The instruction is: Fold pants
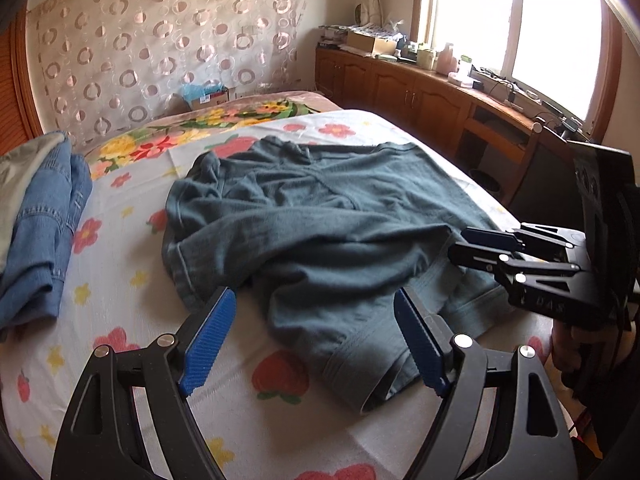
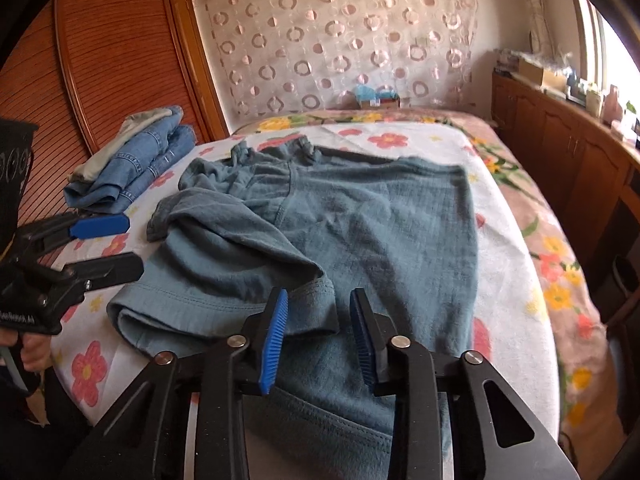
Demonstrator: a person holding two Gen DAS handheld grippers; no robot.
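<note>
The teal pants point(image 2: 320, 220) lie rumpled in the middle of the bed point(image 2: 516, 264), on its white flowered sheet, with the waistband end toward the patterned curtain and one leg folded loosely back over the other, its hemmed cuff lying on top near the pants' front edge. The right tongs point(image 2: 318, 336) hover just over that cuff, jaws partly open, with the cuff's edge between the blue pads point(image 2: 274, 344) but no pad pressing on it, so nothing is gripped. The left tongs point(image 1: 310, 344) stand at the pants' near left corner, jaws spread wide over a hem, holding nothing. A hand point(image 2: 34, 350) holds their grip. Beyond the pants' left side, well apart from them at the bed's edge, sits a folded stack of blue jeans point(image 2: 132, 172). On the pants' right, past the bed, runs a wooden cabinet point(image 2: 560, 148) under the window.
</note>
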